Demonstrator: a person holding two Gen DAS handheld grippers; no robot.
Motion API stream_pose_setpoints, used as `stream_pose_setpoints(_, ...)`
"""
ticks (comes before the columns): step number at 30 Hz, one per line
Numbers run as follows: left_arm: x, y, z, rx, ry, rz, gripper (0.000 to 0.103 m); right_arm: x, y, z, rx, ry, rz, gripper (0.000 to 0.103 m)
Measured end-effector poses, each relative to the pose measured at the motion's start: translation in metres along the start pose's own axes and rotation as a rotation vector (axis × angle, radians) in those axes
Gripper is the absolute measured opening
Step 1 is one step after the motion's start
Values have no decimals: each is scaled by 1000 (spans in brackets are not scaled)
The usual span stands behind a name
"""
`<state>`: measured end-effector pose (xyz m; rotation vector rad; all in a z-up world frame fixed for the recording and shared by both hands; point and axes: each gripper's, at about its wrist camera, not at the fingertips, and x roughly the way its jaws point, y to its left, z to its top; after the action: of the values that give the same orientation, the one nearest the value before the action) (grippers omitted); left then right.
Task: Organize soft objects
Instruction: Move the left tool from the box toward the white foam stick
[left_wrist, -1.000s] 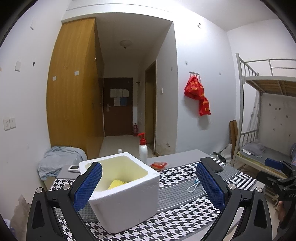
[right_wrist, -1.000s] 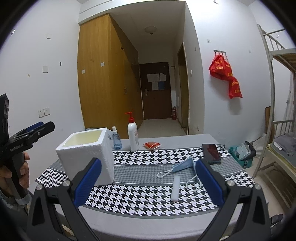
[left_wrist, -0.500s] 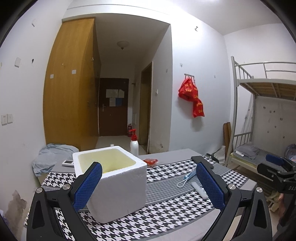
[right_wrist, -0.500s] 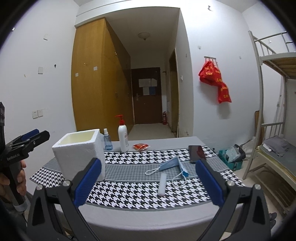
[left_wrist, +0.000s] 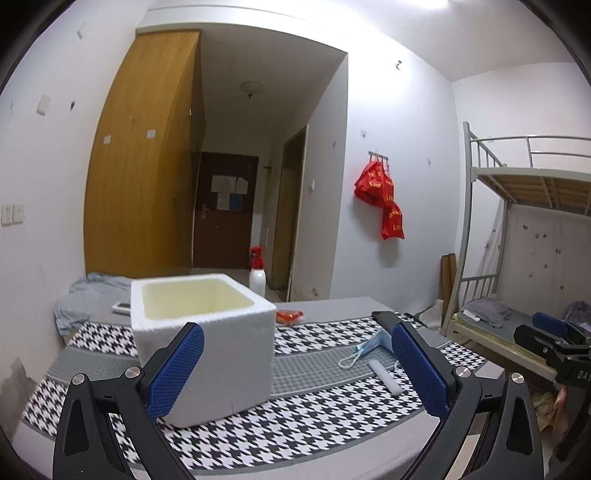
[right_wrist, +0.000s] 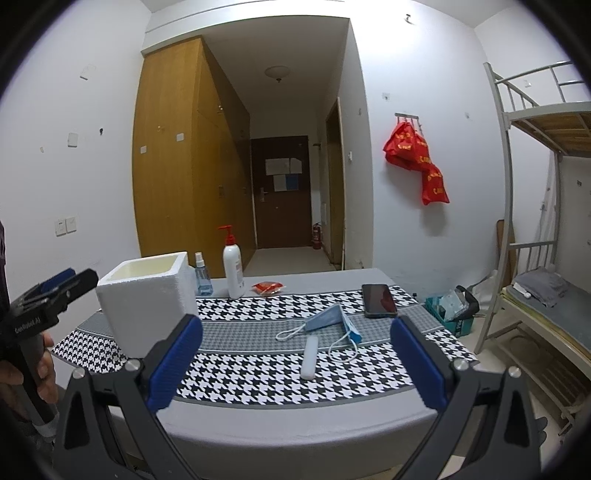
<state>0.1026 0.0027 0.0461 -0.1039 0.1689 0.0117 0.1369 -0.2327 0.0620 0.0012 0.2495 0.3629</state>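
Observation:
A white foam box (left_wrist: 207, 339) stands open on the left of the houndstooth-cloth table (left_wrist: 314, 435); it also shows in the right wrist view (right_wrist: 147, 291). A blue face mask (right_wrist: 328, 319) lies mid-table, with a white stick-shaped object (right_wrist: 309, 357) in front of it; both show in the left wrist view as mask (left_wrist: 369, 347) and stick (left_wrist: 384, 376). My left gripper (left_wrist: 295, 369) is open and empty, held back from the table in front of the box. My right gripper (right_wrist: 295, 360) is open and empty, back from the table's front edge.
A black phone (right_wrist: 378, 300), a red packet (right_wrist: 269, 287), a white pump bottle (right_wrist: 232, 271) and a small blue spray bottle (right_wrist: 202, 278) sit toward the table's back. A bunk bed (right_wrist: 546, 258) stands to the right. Grey cloth (left_wrist: 85, 299) lies beyond the table's left end.
Both grippers have drawn back from the table and sunk a little, so the box's inside is hidden and more table edge shows. Both stay open. Objects have not moved.

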Motion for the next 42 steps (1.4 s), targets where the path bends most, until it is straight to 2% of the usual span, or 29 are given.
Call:
stream_pose_setpoints(4,6,-2,-7,-6,26,2,102,0,-5,-5,2,1,-21,103)
stream_pose_setpoints(10,10,-8,-12,-2,19,-4,102,6,-7,-11,-12,19,-27,103)
stream_pose_setpoints(16,20,-18,-18,3,49,-38,102,16,-23,-14,37,39,-39,103)
stream_pose_setpoints(29,59,-52,-29,61,118,-95,102,36,-59,-24,108,81,-97,103)
stream_pose_setpoints(42,91,-72,-35,101,172,-135,102,65,-76,-33,110,125,-99,103)
